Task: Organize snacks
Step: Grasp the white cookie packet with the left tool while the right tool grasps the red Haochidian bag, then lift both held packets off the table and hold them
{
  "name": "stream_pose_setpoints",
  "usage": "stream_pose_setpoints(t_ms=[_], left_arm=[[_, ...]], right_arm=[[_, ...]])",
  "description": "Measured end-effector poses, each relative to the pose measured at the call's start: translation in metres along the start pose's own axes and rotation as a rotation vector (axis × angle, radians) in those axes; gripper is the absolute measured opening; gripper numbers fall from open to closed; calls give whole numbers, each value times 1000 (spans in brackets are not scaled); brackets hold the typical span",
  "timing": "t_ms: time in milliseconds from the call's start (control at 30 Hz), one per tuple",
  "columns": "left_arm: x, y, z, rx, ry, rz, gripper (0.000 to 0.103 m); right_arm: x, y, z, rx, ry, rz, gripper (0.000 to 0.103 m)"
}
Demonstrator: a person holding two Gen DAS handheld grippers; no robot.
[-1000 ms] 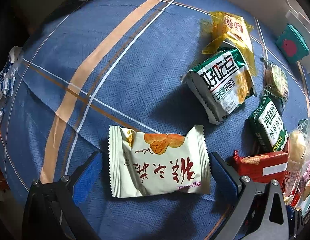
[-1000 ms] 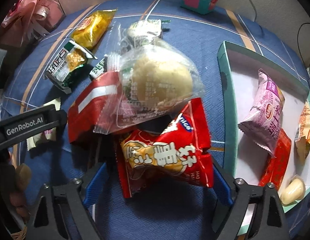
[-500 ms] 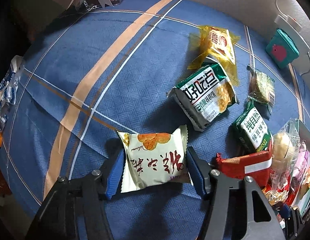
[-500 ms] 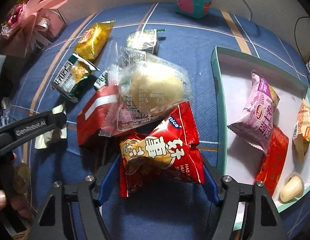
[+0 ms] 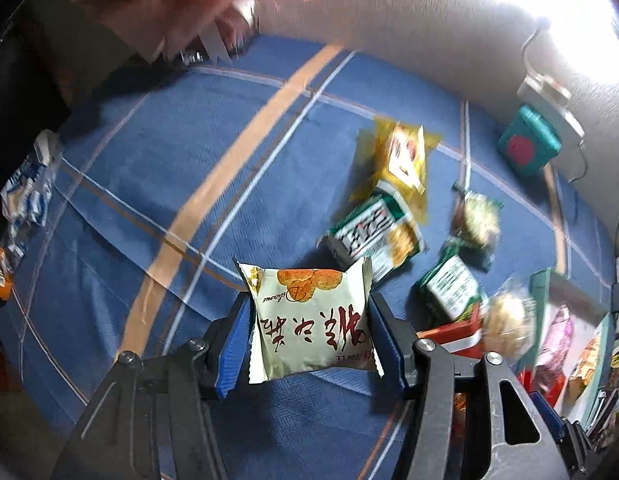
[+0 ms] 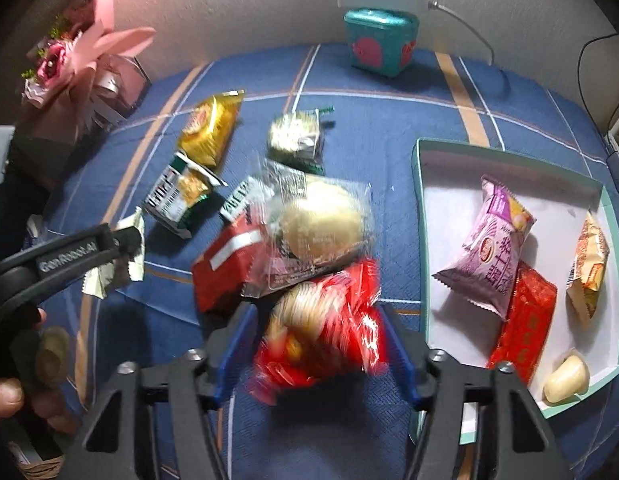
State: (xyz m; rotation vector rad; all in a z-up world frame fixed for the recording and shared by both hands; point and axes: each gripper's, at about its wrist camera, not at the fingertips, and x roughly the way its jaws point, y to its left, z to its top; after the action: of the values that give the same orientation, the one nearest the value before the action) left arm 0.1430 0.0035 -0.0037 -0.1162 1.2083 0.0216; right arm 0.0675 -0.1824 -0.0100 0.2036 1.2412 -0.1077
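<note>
You've got a cream snack packet (image 5: 311,320) with red lettering pinched at both sides, lifted clear of the blue cloth, and a crinkled red packet (image 6: 323,334) gripped likewise beside the teal tray (image 6: 419,216), which holds a purple pack (image 6: 491,248).

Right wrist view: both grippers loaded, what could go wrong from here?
1. The right gripper pinches the crinkly red snack packet by its sides; the slick film might slip out.
2. The clear-wrapped pale bun lies right against that packet and may get dragged along.
3. The left gripper squeezes the cream pastry packet edge to edge; its contents might get crushed. The teal-rimmed white tray is already partly filled.
</note>
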Motion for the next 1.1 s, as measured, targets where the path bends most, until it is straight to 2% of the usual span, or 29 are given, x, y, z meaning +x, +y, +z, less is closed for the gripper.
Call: stream_pose_setpoints(t_ms=[100,267,433,500,667,733,800,1100], left_arm=[[-16,0,2,4,-39,-4,59],[-22,6,0,-11,-48,-19,59],[-23,7,-4,-20,-35,-21,59],[-20,4,-5,-18,-32,-26,59],[-22,1,-8,-11,-38,-27,59],[-22,1,-11,-7,-35,-22,59],[-18,0,-13,-2,-17,-16,59],[-15,2,-17,-3,1,-17,59]], right_arm=[[-5,2,0,-9,-15,12,63],[2,-7,1,27,-1,27,63],[7,-15,2,49,13,45,49],[11,-17,1,58,22,55,48],[25,-23,-3,83,85,71,50],[28,-23,-5,83,106,87,60],[29,-22,-6,81,116,104,65],[46,2,-16,-30,175,75,65]])
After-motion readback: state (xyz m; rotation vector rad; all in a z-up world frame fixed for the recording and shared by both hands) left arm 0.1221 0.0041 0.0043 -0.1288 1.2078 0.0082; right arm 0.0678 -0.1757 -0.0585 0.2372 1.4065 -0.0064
